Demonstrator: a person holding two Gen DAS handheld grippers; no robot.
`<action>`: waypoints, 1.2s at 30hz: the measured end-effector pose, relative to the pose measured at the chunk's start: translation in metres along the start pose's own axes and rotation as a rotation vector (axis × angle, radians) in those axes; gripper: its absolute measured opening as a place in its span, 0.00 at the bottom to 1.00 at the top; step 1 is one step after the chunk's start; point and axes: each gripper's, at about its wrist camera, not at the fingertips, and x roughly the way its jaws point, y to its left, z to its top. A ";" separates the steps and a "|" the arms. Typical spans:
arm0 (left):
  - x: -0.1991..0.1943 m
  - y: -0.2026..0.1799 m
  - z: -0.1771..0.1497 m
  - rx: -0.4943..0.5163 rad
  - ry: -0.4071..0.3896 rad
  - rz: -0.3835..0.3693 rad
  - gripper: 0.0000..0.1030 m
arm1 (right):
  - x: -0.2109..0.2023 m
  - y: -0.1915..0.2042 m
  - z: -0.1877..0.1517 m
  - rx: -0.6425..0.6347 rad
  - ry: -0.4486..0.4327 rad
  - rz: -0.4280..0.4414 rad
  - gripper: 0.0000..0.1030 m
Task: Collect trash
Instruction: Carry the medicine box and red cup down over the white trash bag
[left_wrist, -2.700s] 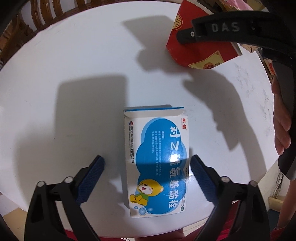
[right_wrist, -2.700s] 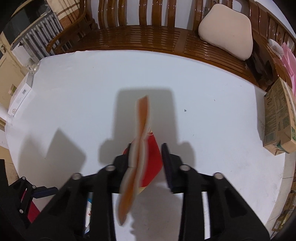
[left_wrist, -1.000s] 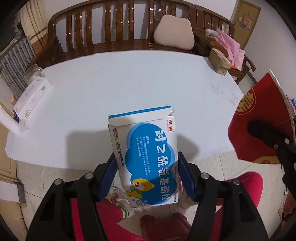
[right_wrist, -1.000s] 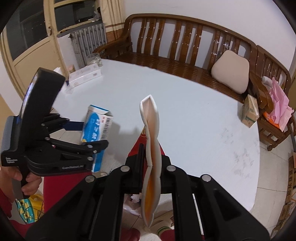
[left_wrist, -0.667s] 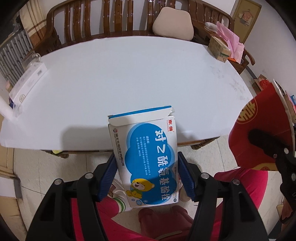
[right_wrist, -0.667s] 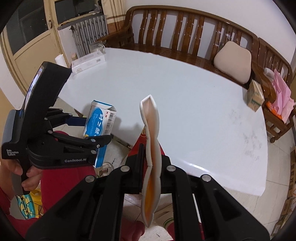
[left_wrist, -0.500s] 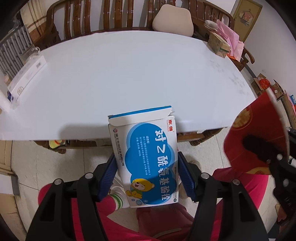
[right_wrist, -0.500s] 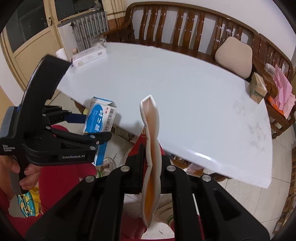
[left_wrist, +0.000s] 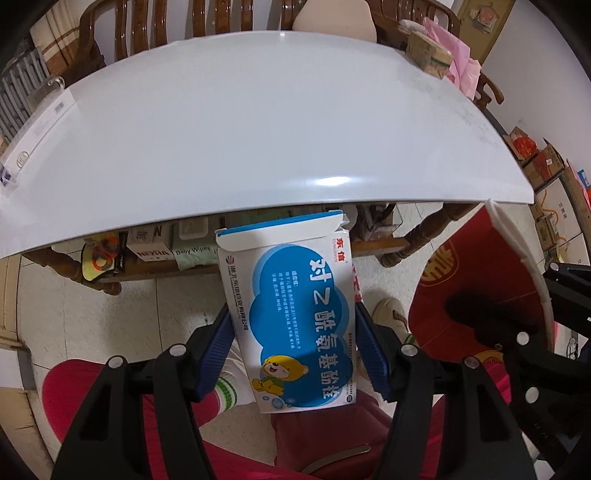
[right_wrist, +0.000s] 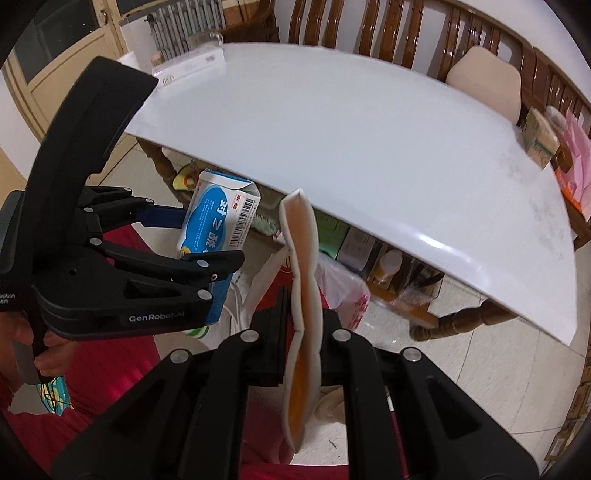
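We've got the blue medicine box (left_wrist: 295, 325) clamped lengthwise in our left hand-held gripper (left_wrist: 295, 354) and the red packet (right_wrist: 301, 325) pinched edge-on in the right hand-held gripper (right_wrist: 301, 345) (both just off the desk (left_wrist: 258, 129) edge, above the white bag (right_wrist: 332, 284) below).

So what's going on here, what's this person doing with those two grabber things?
A person is clearing trash off the white table. The left gripper is clamped on a blue and white medicine box whose top flap is open. The right gripper is shut on a flattened red cardboard packet, seen edge-on. Both pieces are held in the air off the table's near edge, above the person's red trousers and the tiled floor. A white plastic bag sits below, by the table.
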 end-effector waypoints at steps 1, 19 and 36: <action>0.005 0.000 -0.002 0.001 0.006 0.002 0.60 | 0.004 -0.001 -0.001 0.002 0.003 -0.001 0.09; 0.096 0.001 -0.014 -0.002 0.178 -0.027 0.60 | 0.086 -0.025 -0.021 0.080 0.148 0.023 0.09; 0.182 0.021 -0.014 -0.095 0.293 -0.030 0.60 | 0.167 -0.043 -0.032 0.142 0.288 0.048 0.09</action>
